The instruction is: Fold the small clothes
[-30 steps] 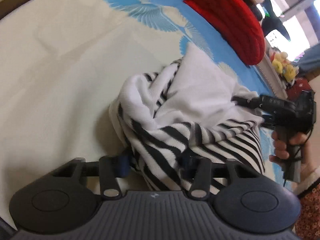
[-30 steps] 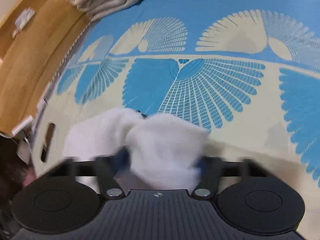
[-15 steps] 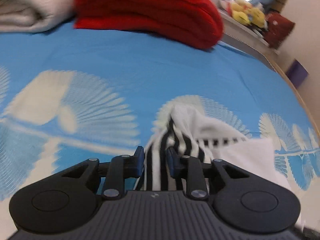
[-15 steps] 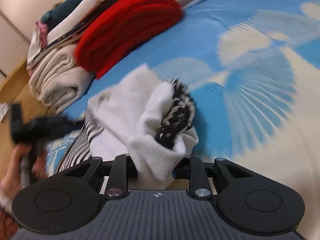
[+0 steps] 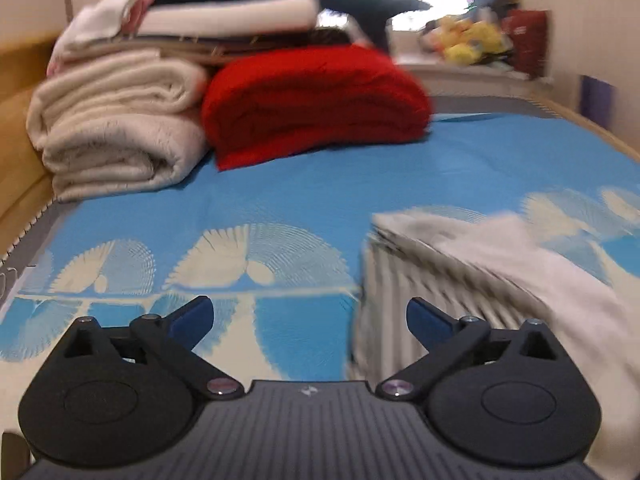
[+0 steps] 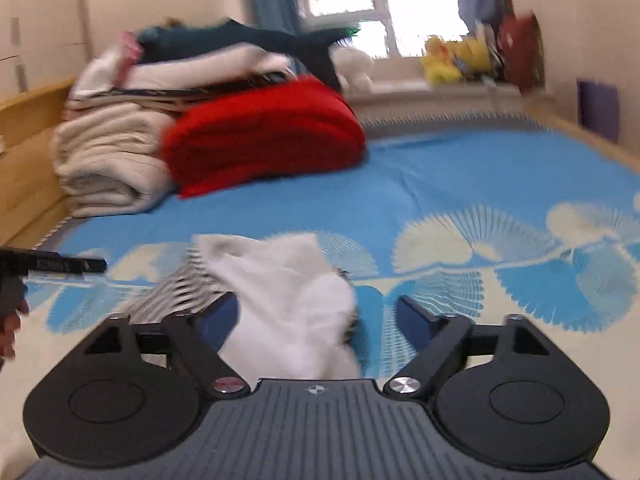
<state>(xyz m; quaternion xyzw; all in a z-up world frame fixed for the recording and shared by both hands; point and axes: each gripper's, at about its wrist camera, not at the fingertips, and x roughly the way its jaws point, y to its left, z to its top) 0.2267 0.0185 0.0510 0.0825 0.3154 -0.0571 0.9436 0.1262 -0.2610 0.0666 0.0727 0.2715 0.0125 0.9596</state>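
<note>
A small white garment with black stripes (image 5: 480, 276) lies crumpled on the blue patterned bed sheet (image 5: 304, 184). In the left wrist view it sits to the right of my left gripper (image 5: 310, 314), which is open and empty. In the right wrist view the garment (image 6: 280, 292) lies between and in front of the spread fingers of my right gripper (image 6: 316, 314), which is open. The left gripper's tip (image 6: 60, 266) shows at the left edge of the right wrist view.
A folded red blanket (image 5: 316, 100) and a stack of cream blankets and clothes (image 5: 116, 128) stand at the far end of the bed. A wooden bed frame (image 6: 28, 152) runs along the left. A windowsill with yellow toys (image 6: 452, 60) is behind.
Both grippers have opened and let go of the striped garment, which now lies on the sheet. Both have tilted up and pulled back, the left one to the garment's left.
</note>
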